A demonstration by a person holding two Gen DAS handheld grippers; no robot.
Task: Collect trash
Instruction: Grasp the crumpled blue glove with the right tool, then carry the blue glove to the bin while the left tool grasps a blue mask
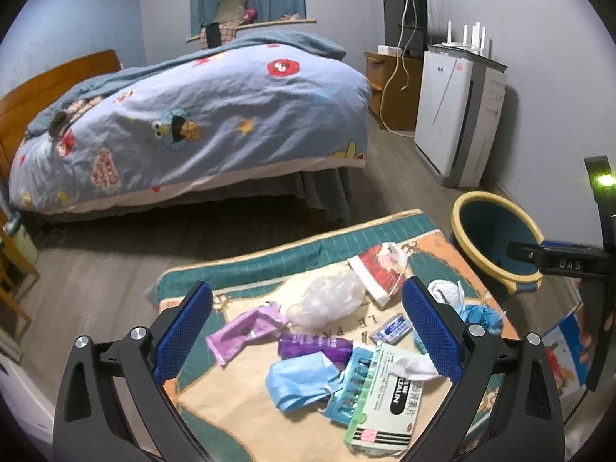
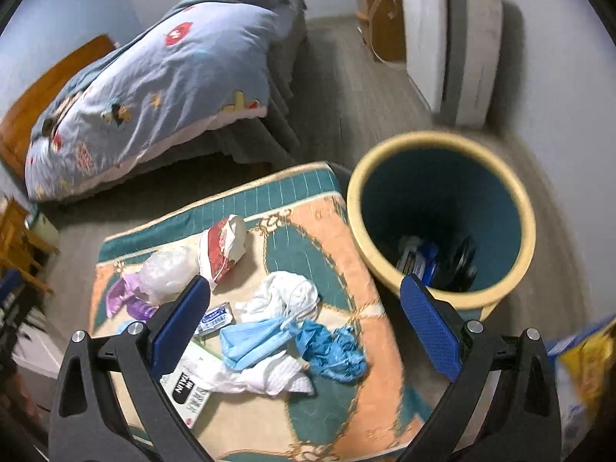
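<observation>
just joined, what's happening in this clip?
A person is clearing trash off a patterned rug into a yellow-rimmed bin beside it. Both grippers are open and empty. The right gripper hangs over the rug beside the bin, which already holds a few dark and blue items. The left gripper hovers over the rest of the pile: a blue face mask, a purple wrapper, a medicine box and a crumpled clear bag. Most of the trash is not yet collected.

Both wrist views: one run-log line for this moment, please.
left tongs open, empty | right tongs open, empty | trash on mat | bin holds some items
</observation>
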